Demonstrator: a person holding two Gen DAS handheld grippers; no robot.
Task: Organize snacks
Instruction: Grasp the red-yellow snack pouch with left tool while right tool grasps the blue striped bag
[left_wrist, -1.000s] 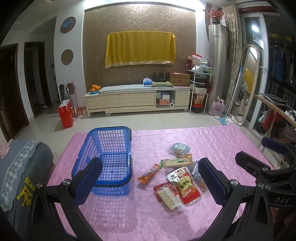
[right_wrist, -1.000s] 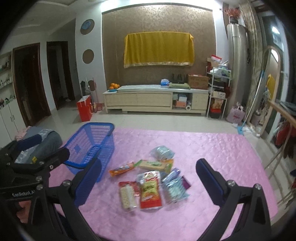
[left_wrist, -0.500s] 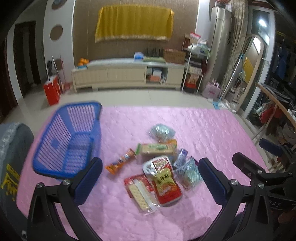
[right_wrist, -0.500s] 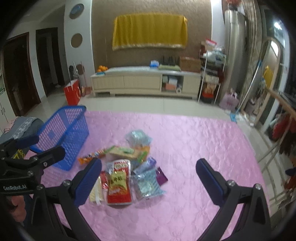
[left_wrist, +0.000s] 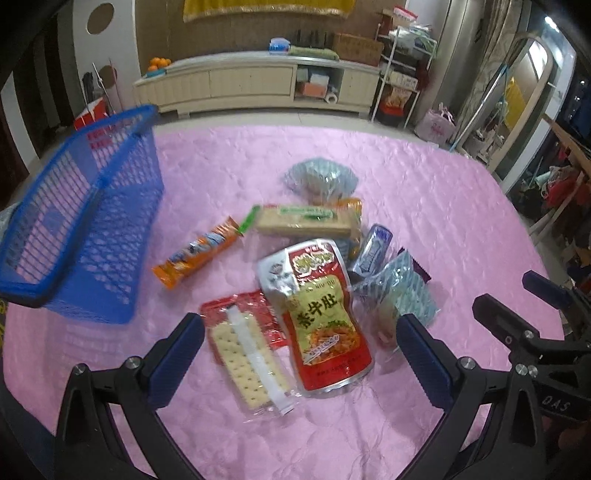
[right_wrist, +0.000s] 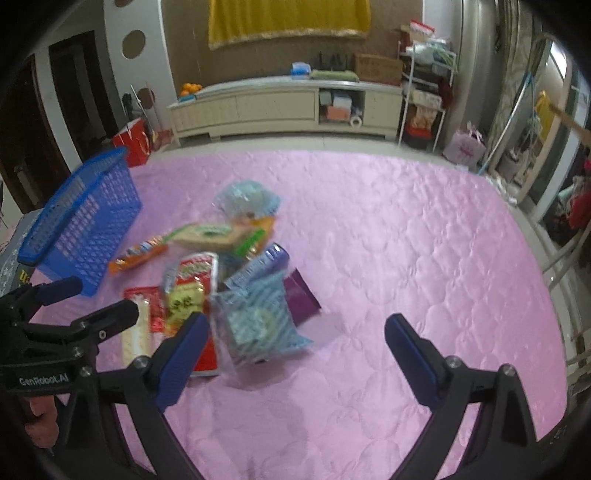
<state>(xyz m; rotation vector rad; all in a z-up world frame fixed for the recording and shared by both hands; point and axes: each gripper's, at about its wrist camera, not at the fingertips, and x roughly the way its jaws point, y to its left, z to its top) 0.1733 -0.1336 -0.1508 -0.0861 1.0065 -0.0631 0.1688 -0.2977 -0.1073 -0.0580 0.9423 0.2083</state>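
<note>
A pile of snack packets lies on the pink tablecloth (left_wrist: 424, 192). My left gripper (left_wrist: 300, 354) is open, its fingers framing a red pouch (left_wrist: 321, 317) and a clear cracker pack (left_wrist: 247, 363) from above. An orange bar (left_wrist: 197, 254), a green-trimmed biscuit pack (left_wrist: 303, 219), a silvery bag (left_wrist: 321, 179) and a pale blue packet (left_wrist: 400, 295) lie around them. My right gripper (right_wrist: 293, 343) hovers wide, its jaws starting to close, with the pale blue packet (right_wrist: 258, 317) between the pads and untouched. A blue basket (left_wrist: 81, 236) stands empty at the left.
The other gripper's black frame (left_wrist: 524, 332) sits at the right in the left wrist view, and a hand (right_wrist: 40, 424) holds the one at the left in the right wrist view. Beyond the table's far edge are a low cabinet (right_wrist: 280, 107) and a red bag (right_wrist: 135, 142).
Both grippers have dropped and tilted down toward the snack pile, which now looms larger. The basket has slid toward the left edge of each view.
</note>
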